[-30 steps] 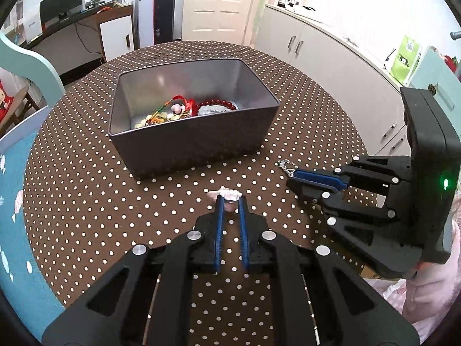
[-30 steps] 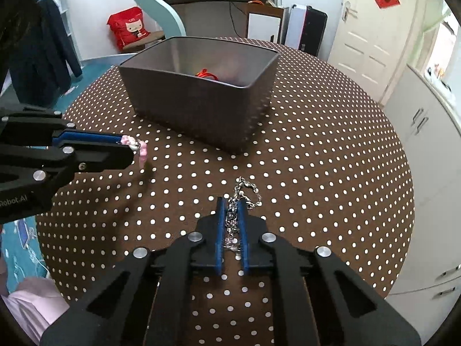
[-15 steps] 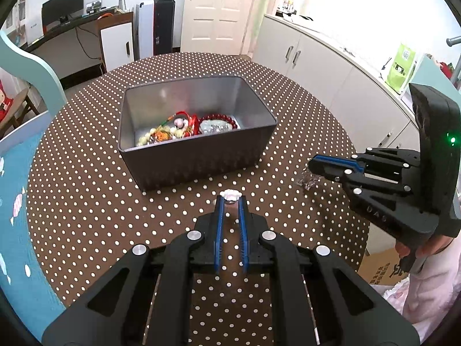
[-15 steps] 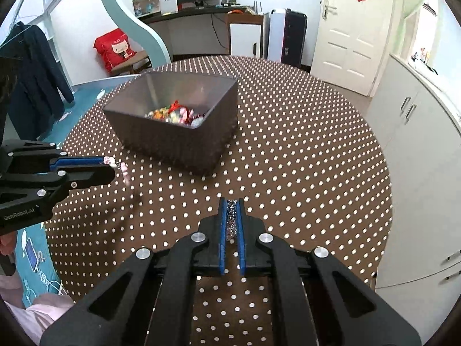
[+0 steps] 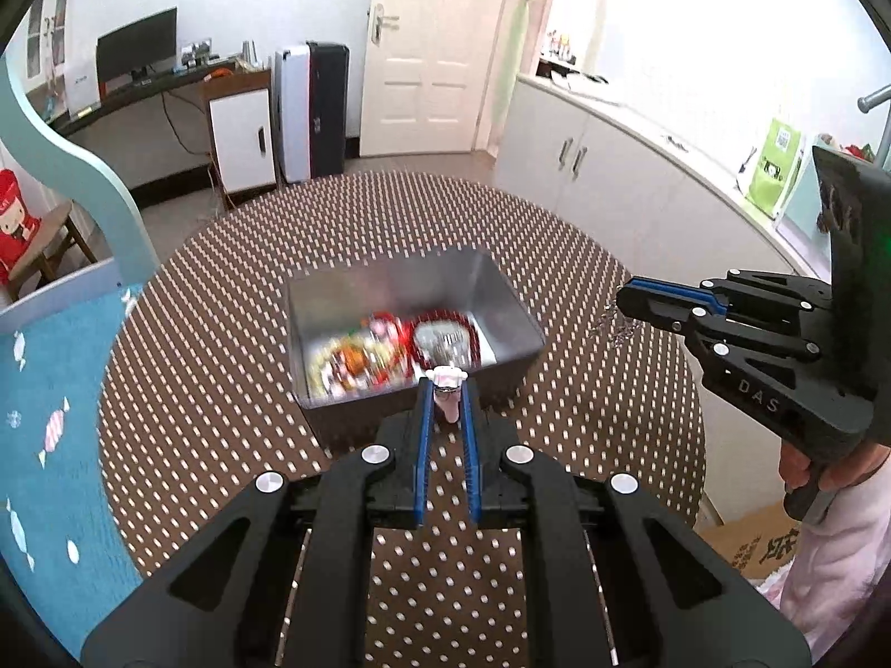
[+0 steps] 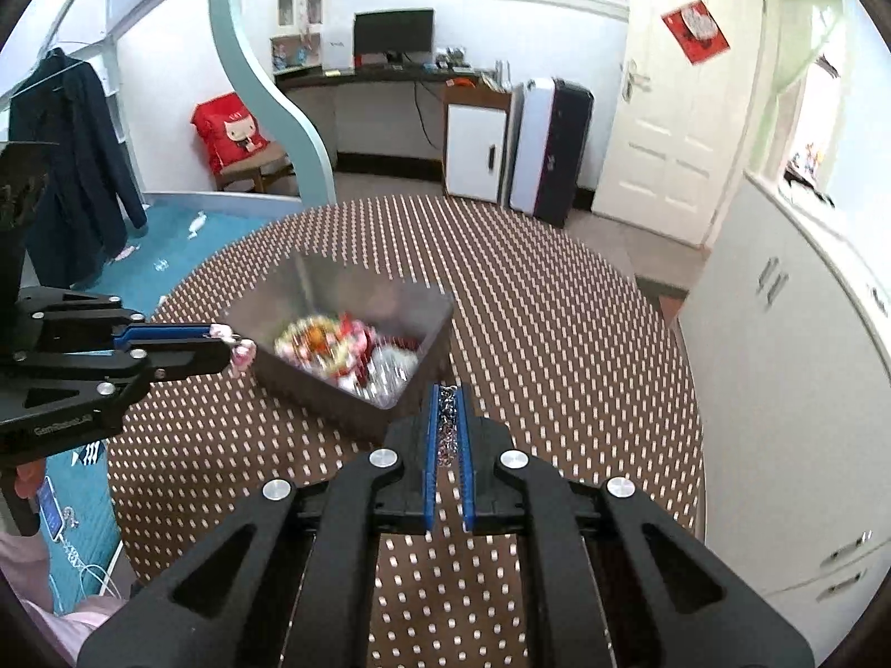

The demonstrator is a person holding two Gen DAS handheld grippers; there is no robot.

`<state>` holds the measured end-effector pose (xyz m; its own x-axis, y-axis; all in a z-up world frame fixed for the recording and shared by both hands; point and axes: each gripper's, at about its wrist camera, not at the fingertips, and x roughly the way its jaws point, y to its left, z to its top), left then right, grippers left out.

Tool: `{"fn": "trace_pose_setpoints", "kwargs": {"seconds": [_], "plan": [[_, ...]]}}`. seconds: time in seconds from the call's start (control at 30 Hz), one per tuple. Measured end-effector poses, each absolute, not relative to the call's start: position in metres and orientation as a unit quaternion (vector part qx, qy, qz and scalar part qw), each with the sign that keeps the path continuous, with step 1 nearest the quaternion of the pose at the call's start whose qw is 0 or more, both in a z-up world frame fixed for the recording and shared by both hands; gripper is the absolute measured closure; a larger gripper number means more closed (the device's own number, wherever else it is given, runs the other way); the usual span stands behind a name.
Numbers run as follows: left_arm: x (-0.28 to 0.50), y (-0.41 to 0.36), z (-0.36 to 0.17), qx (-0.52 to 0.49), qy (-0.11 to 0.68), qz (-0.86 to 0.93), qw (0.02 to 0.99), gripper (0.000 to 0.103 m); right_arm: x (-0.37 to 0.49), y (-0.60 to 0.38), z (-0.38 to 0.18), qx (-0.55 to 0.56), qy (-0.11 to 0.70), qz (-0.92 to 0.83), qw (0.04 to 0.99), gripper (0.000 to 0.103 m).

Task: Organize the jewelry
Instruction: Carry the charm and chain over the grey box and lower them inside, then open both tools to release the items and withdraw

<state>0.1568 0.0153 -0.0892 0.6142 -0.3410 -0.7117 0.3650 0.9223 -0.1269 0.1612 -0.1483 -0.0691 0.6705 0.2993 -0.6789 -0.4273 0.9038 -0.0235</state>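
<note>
Brown white-dotted tablecloth (image 5: 223,389), grey metal box (image 5: 390,284), pink charm (image 5: 447,409), silver chain (image 6: 447,423)

- The left tool (image 5: 445,389) is matte black plastic with two narrow blue fingers (image 5: 424,434) and round silver screws along its linkage arms.
- The right tool (image 5: 623,300) is built the same, black with blue finger strips; its side carries pale lettering, and a green light glows on its housing.
- The person wears a pale pink sleeve (image 5: 835,568).
</note>
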Motion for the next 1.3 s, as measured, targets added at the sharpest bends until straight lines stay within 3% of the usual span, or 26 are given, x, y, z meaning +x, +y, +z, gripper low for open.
{"fn": "trace_pose_setpoints", "kwargs": {"seconds": [0.33, 0.77, 0.83, 0.87, 0.9, 0.93, 0.97, 1.0, 1.2, 1.3], "plan": [[0.182, 0.016, -0.062, 0.013, 0.367, -0.185, 0.911, 0.093, 0.187, -0.112, -0.045, -0.102, 0.315, 0.249, 0.910, 0.098], [0.226, 0.022, -0.104, -0.010, 0.426, -0.170, 0.889, 0.093, 0.223, -0.094, -0.088, -0.077, 0.382, 0.278, 0.878, 0.097], [0.228, 0.021, -0.106, -0.006, 0.429, -0.165, 0.888, 0.092, 0.226, -0.098, -0.087, -0.061, 0.382, 0.274, 0.880, 0.090], [0.229, 0.020, -0.106, -0.002, 0.430, -0.159, 0.889, 0.086, 0.225, -0.101, -0.085, -0.053, 0.381, 0.272, 0.882, 0.075], [0.229, 0.019, -0.106, 0.002, 0.431, -0.153, 0.889, 0.076, 0.225, -0.104, -0.083, -0.047, 0.377, 0.269, 0.885, 0.066], [0.229, 0.019, -0.105, 0.003, 0.429, -0.144, 0.892, 0.056, 0.224, -0.108, -0.079, -0.041, 0.370, 0.261, 0.891, 0.050], [0.228, 0.021, -0.104, 0.004, 0.426, -0.130, 0.896, 0.046, 0.223, -0.110, -0.076, -0.039, 0.367, 0.252, 0.895, 0.048], [0.227, 0.022, -0.103, 0.003, 0.423, -0.125, 0.897, 0.044, 0.223, -0.114, -0.074, -0.035, 0.366, 0.247, 0.897, 0.048], [0.219, 0.021, -0.099, 0.001, 0.419, -0.122, 0.900, 0.044, 0.216, -0.121, -0.075, -0.026, 0.373, 0.235, 0.897, 0.047], [0.213, 0.019, -0.098, 0.002, 0.421, -0.119, 0.899, 0.038, 0.209, -0.123, -0.073, -0.027, 0.370, 0.230, 0.900, 0.046]]}}
